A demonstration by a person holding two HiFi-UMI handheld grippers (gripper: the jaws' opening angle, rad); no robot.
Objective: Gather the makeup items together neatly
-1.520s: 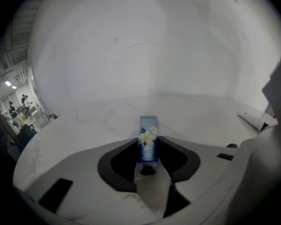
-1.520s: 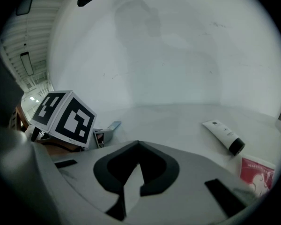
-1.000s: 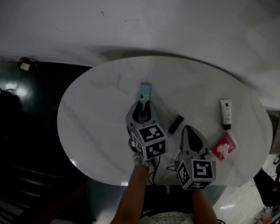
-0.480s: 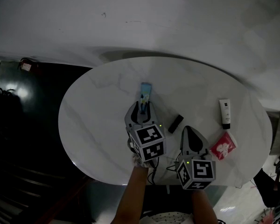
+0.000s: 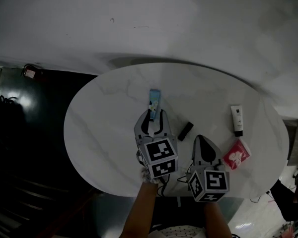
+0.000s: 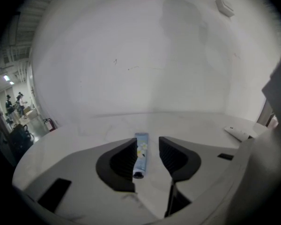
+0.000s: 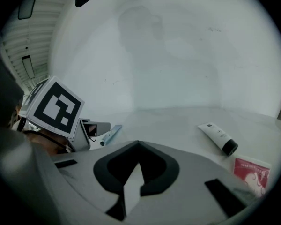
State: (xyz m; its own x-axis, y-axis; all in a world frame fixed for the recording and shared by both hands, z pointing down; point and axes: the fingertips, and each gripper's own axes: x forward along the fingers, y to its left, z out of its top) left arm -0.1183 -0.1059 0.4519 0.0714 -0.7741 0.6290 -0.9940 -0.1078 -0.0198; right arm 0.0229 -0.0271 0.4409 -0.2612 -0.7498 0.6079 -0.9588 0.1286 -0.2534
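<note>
The left gripper [image 5: 154,116] has just been opening its jaws; they stand wide, with the blue tube [image 5: 154,99] lying loose on the table [image 5: 99,128] at their tips. The right gripper [image 5: 200,140] is closed and empty. The placing step looks finished, so next is a reach right for the white tube [image 5: 236,119] or red packet [image 5: 237,154], both well apart.

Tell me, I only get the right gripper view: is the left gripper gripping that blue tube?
Observer: No. The left gripper has just been opening its jaws. The blue tube lies on the table between them, not pressed.
Operator: Anything hidden from me?
Observer: A small black stick lies just ahead and left of the right gripper.
Operator: Does it touch the tube?
Observer: No, they lie clearly apart.
</note>
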